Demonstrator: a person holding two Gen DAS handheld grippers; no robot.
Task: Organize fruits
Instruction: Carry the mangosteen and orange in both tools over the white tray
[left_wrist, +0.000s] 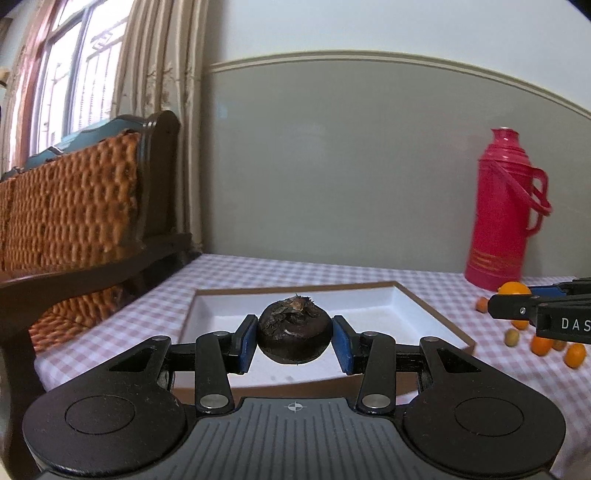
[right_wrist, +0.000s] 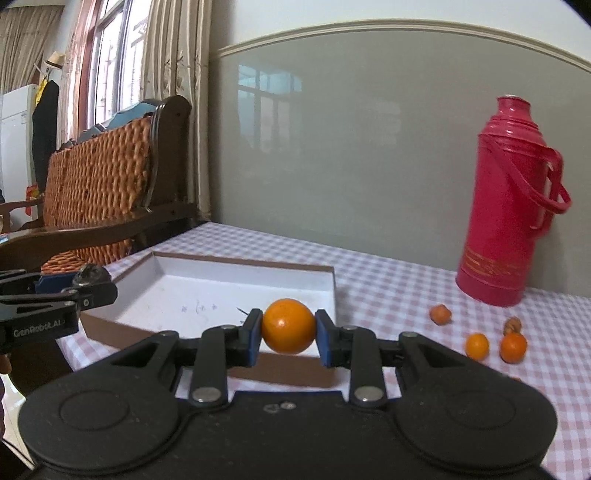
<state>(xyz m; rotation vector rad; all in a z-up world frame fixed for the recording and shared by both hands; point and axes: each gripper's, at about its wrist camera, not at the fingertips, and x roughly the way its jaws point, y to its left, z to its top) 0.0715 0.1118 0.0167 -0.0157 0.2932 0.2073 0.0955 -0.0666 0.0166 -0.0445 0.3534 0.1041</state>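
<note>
My left gripper (left_wrist: 294, 339) is shut on a dark brown, rough-skinned fruit (left_wrist: 293, 334) and holds it above the near part of a shallow white tray (left_wrist: 391, 301) with a brown rim. My right gripper (right_wrist: 289, 334) is shut on a round orange fruit (right_wrist: 289, 326) and holds it over the near right edge of the same tray (right_wrist: 221, 284). The right gripper also shows at the right edge of the left wrist view (left_wrist: 539, 310), and the left gripper at the left edge of the right wrist view (right_wrist: 55, 295). Several small orange fruits (right_wrist: 476, 346) lie on the checked cloth to the right of the tray.
A tall red thermos (right_wrist: 509, 206) stands at the back right by the wall. A dark wooden chair with a woven wicker back (right_wrist: 99, 184) stands off the table's left end. The pink checked tablecloth (right_wrist: 388, 280) covers the table. Small brownish fruits (right_wrist: 440, 314) lie near the thermos.
</note>
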